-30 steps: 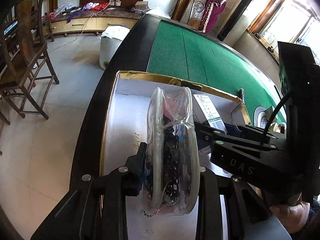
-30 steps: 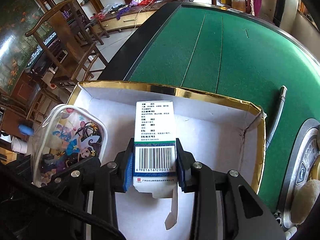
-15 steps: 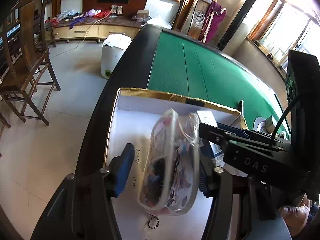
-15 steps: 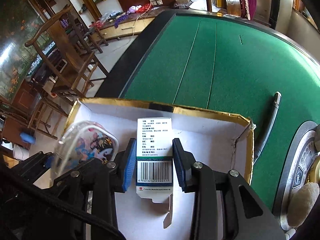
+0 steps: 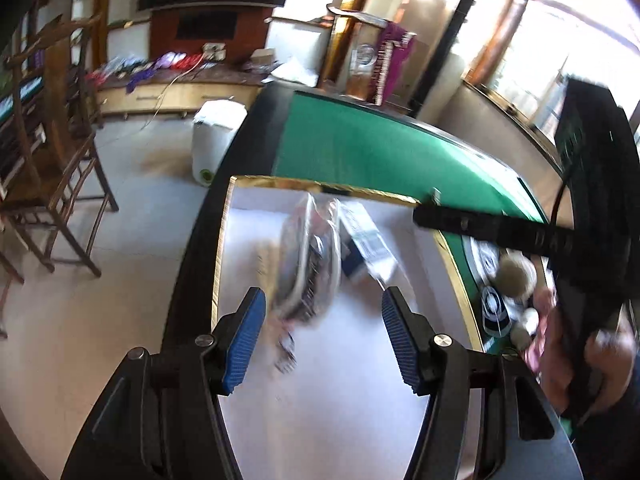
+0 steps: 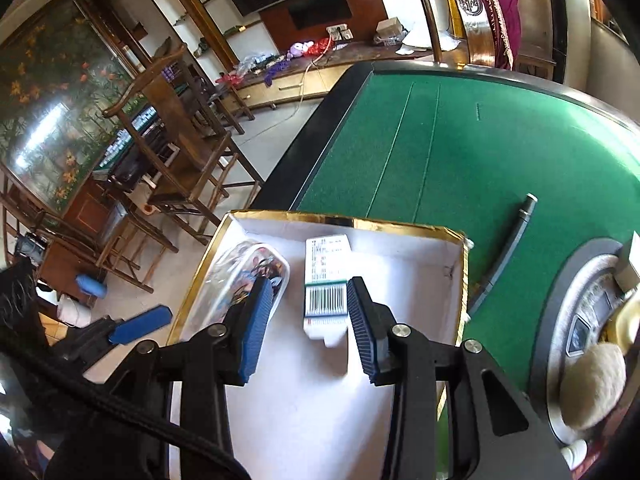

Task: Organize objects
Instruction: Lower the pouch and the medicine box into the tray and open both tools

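Left gripper [image 5: 323,334] jaws apart, nothing between the pads; right gripper [image 6: 306,326] jaws have just been opening, empty, the medicine box [image 6: 326,286] lying flat beyond them. Clear pouch [image 6: 240,280] lies just beside the box at its 9 o'clock, both inside the gold-edged tray [image 6: 400,226]; pouch close to the tray's 9 o'clock wall, bare white floor toward 6 o'clock. Tray sits at the green table [image 6: 460,152] edge; a dark pen [image 6: 508,248] lies outside the tray's 3 o'clock wall.

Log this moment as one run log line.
left gripper: open | right gripper: open | clear pouch, medicine box: in gold-rimmed box
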The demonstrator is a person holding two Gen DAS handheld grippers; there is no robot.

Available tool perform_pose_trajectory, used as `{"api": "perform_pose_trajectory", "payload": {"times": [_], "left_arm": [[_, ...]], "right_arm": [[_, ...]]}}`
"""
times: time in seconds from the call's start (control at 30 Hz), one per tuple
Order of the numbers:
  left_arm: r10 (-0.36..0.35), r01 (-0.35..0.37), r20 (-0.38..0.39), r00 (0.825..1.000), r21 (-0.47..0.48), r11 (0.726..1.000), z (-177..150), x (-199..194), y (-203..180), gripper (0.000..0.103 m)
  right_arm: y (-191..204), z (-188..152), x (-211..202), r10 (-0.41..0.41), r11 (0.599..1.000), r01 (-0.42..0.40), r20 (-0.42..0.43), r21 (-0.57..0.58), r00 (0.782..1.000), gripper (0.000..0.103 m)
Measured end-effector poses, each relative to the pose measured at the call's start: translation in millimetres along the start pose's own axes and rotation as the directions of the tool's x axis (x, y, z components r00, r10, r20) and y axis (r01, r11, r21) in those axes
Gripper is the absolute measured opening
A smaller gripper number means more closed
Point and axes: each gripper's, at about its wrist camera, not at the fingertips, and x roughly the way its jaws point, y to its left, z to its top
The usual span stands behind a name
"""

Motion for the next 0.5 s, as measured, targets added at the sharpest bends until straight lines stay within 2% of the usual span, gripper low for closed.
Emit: {"api": "perform_pose_trajectory", "payload": {"times": [0.07,0.17,0.23,0.33,0.43,0.5], "left_arm": [[0.002,-0.002,-0.005,1.000,0.042,0.999,-17,1,-14,0.055],[-0.001,0.005,-0.053,0.999,0.076,0.997,-38,17,-31,0.055],[0.054,-0.046,-0.089,0.995,0.096,0.994,-50,31,-38,0.055],[0.103,-0.097,-0.098,0.990,0.061,0.993,-58,40,-35,0.055],[0.082,-0.081,-0.089,0.993,0.008,0.997,-65,31,-29,0.055],[0.098,-0.097,-0.078,0.992,0.011,0.995,-69,24,-29,0.055]], "right_arm": [[-7,-13,-21,0.026,0.999,-0.026,0.015,0.020,1.000,0.044],[-18,-37,-48,0.064,0.997,-0.065,0.042,0.032,0.997,0.046],[-26,-53,-67,0.067,0.997,-0.070,0.060,0.034,0.996,0.046],[-48,-79,-101,0.083,0.994,-0.088,0.091,0.057,0.992,0.046],[-73,-103,-128,0.074,0.994,-0.083,0.121,0.077,0.990,0.054],[-92,-119,-147,0.059,0.994,-0.071,0.135,0.086,0.989,0.056]]}}
